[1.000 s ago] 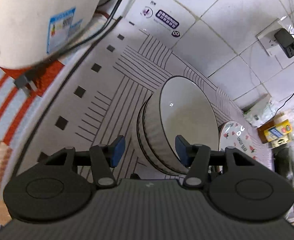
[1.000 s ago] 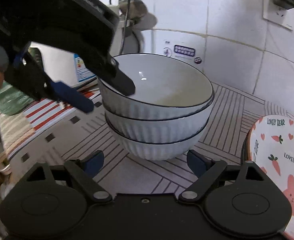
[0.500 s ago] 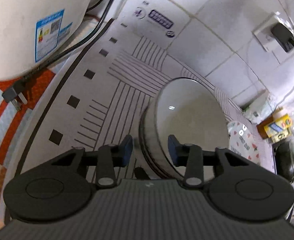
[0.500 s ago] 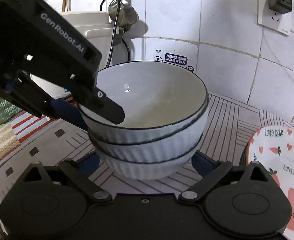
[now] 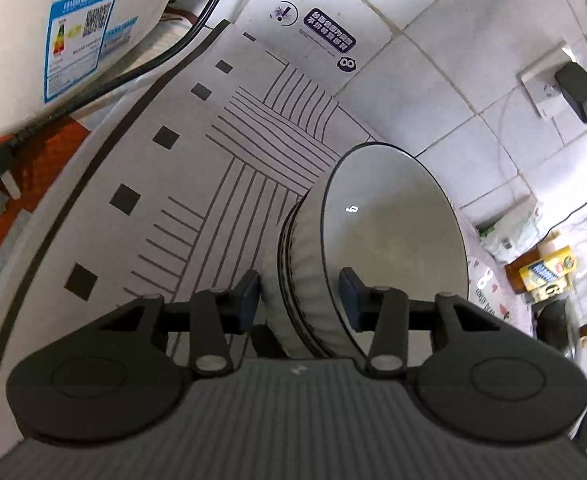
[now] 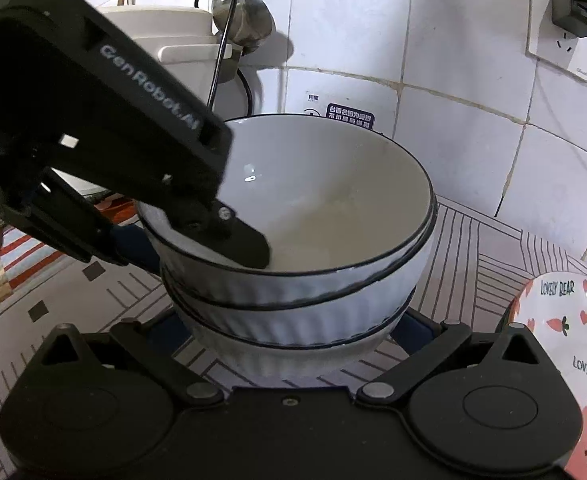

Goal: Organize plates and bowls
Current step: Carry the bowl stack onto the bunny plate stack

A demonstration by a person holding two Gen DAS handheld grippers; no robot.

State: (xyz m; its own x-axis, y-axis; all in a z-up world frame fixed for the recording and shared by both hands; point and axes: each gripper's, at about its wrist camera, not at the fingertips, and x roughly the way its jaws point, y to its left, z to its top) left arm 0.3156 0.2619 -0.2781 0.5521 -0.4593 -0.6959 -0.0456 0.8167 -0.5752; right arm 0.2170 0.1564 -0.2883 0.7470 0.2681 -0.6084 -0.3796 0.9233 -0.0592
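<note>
Three white ribbed bowls with dark rims (image 6: 313,200) are nested in a stack on a line-patterned mat (image 5: 213,160); the top bowl (image 5: 373,240) sits slightly tilted. My left gripper (image 5: 299,294) straddles the stack's near-left rim, one pad against the ribbed outer wall and one inside the top bowl; its jaws are opening slightly with the rim still pressed between them. From the right wrist it (image 6: 189,248) reaches in from the upper left. My right gripper (image 6: 287,326) stands wide open, with the bottom bowl between its pads, which are partly hidden behind the stack.
A pink "Lovely Bear" plate (image 6: 565,320) lies just right of the bowls. A white rice cooker (image 5: 33,40) with its cord stands at the left, over a striped cloth. The tiled wall, a socket with a charger (image 6: 577,4) and a hanging ladle (image 6: 245,16) are behind.
My left gripper's jaws narrowed onto the rim of the bowl stack and it sank a little. My right gripper spread wider and came in around the base of the stack.
</note>
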